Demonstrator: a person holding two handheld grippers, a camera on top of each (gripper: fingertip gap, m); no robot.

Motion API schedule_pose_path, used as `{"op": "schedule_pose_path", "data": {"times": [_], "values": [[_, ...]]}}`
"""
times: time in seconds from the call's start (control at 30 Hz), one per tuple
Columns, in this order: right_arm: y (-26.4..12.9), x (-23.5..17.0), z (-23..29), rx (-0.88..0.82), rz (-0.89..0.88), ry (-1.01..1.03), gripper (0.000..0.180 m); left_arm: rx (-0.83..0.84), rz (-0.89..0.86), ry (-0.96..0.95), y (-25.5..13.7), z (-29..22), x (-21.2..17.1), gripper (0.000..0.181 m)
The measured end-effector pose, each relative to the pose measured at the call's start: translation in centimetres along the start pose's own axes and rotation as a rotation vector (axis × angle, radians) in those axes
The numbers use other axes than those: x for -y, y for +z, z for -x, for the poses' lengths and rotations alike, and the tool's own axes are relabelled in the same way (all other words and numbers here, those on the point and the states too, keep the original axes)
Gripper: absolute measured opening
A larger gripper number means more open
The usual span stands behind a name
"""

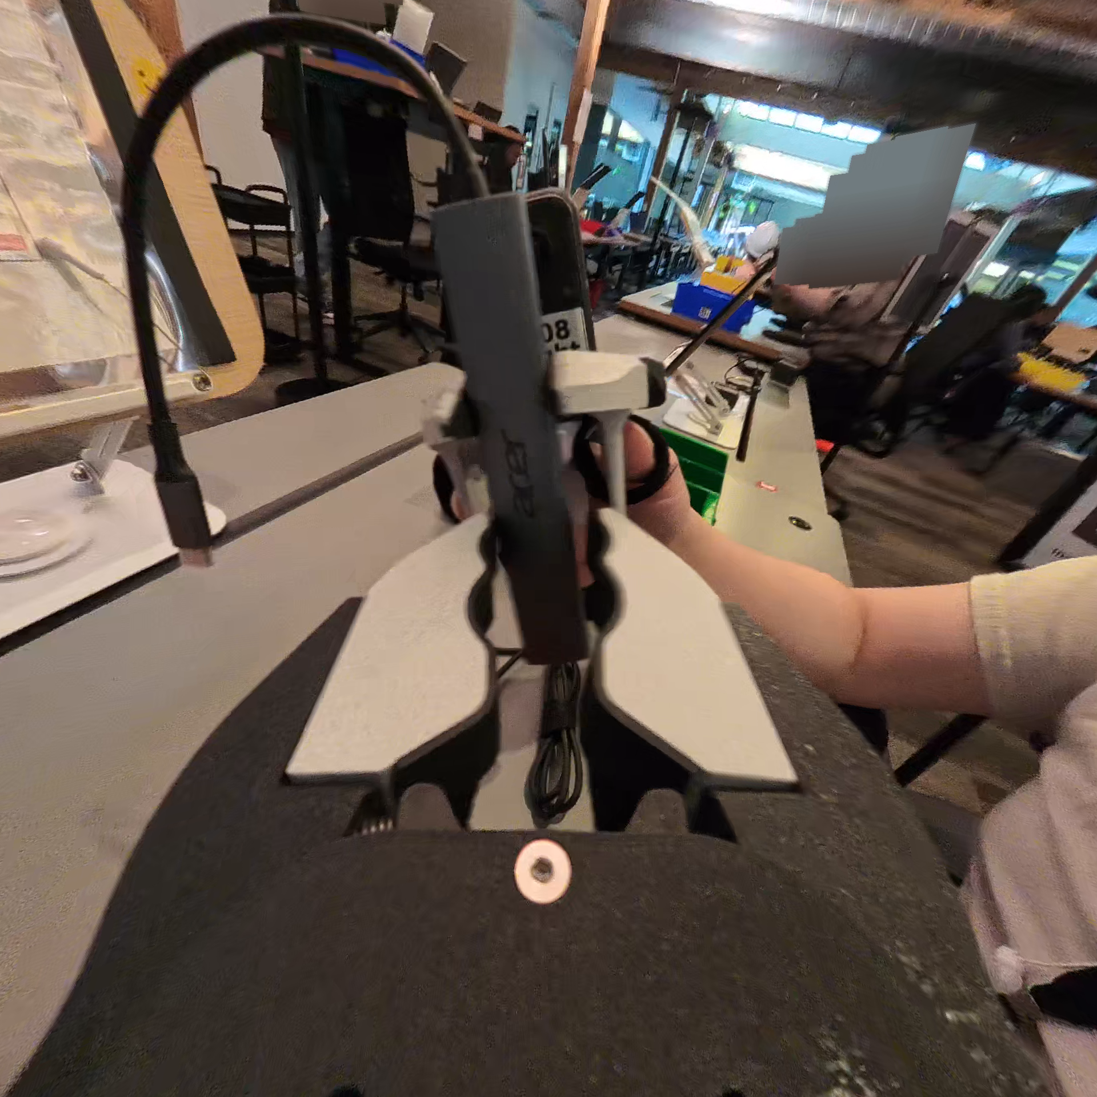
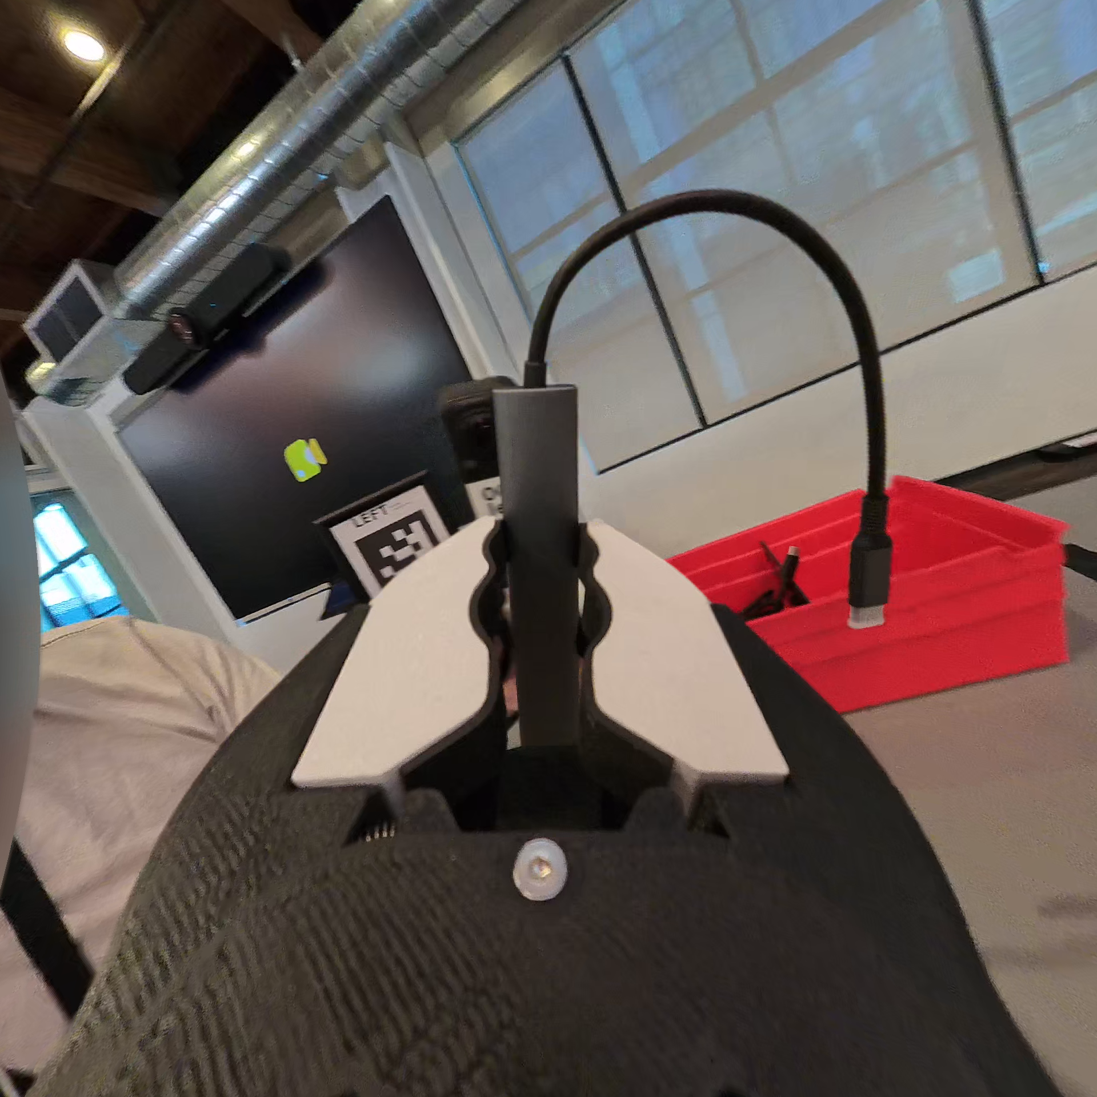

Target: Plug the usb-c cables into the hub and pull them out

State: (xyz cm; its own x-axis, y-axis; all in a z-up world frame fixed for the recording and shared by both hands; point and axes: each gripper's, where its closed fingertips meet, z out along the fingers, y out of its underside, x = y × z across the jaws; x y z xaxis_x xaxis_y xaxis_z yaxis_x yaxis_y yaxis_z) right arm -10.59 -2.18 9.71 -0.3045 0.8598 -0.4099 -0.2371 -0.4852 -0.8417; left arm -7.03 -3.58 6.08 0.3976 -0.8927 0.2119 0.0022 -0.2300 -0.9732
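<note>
A dark grey USB hub point(image 1: 522, 415) stands upright, clamped between the fingers of my left gripper point(image 1: 543, 534). My right gripper point(image 1: 534, 398) comes from the far side and pinches the same hub higher up. In the right wrist view the hub point(image 2: 543, 534) sits between the fingers of my right gripper point(image 2: 543, 528). The hub's own black cable point(image 2: 712, 202) arcs over and its USB-C plug point(image 2: 866, 570) hangs free; this plug also shows in the left wrist view point(image 1: 190, 522). A coiled black cable point(image 1: 555, 760) lies on the table below the hub.
A red tray point(image 2: 979, 623) holding loose black cables point(image 2: 777, 587) sits on the grey table point(image 2: 950, 801). A white stand base point(image 1: 119, 534) is at the left and a green bin point(image 1: 694, 469) beyond the hub. A person's forearm point(image 1: 771, 623) reaches in from the right. There is about 4 cm between the tips of the two grippers.
</note>
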Motion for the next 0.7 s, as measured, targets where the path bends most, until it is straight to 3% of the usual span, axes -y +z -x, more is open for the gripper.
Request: {"op": "schedule_pose_path", "data": {"times": [0.1,0.17,0.2,0.23,0.33,0.43,0.57,0.7], "values": [[0.1,-0.7,-0.1,0.009,0.057,0.029,0.023,-0.019,0.01,-0.027,-0.7,0.4,-0.5,0.023],[-0.4,-1.6,-1.8,-0.114,0.156,-0.024,0.025,0.064,0.081,-0.019,-1.4,1.7,-1.6,0.023],[-1.0,-2.1,-3.1,-0.215,0.224,-0.069,0.034,0.117,0.127,-0.013,-2.0,2.5,-2.3,0.023],[-2.0,-2.6,-4.3,-0.307,0.309,-0.106,0.045,0.177,0.179,-0.008,-2.6,3.3,-3.1,0.023],[-5.6,-2.8,-6.4,-0.529,0.525,-0.277,0.046,0.396,0.396,0.037,-5.0,6.0,-6.4,0.023],[-8.0,-3.0,-5.7,-0.563,0.7,-0.41,0.046,0.549,0.63,0.109,-6.8,8.1,-10.6,0.023],[-11.3,-3.6,-6.8,-0.685,0.877,-0.496,0.044,0.522,0.783,0.125,-6.8,8.2,-15.1,0.023],[-13.9,-4.3,-8.7,-0.849,0.959,-0.363,0.029,0.457,0.854,0.047,-6.2,7.7,-17.9,0.023]]}}
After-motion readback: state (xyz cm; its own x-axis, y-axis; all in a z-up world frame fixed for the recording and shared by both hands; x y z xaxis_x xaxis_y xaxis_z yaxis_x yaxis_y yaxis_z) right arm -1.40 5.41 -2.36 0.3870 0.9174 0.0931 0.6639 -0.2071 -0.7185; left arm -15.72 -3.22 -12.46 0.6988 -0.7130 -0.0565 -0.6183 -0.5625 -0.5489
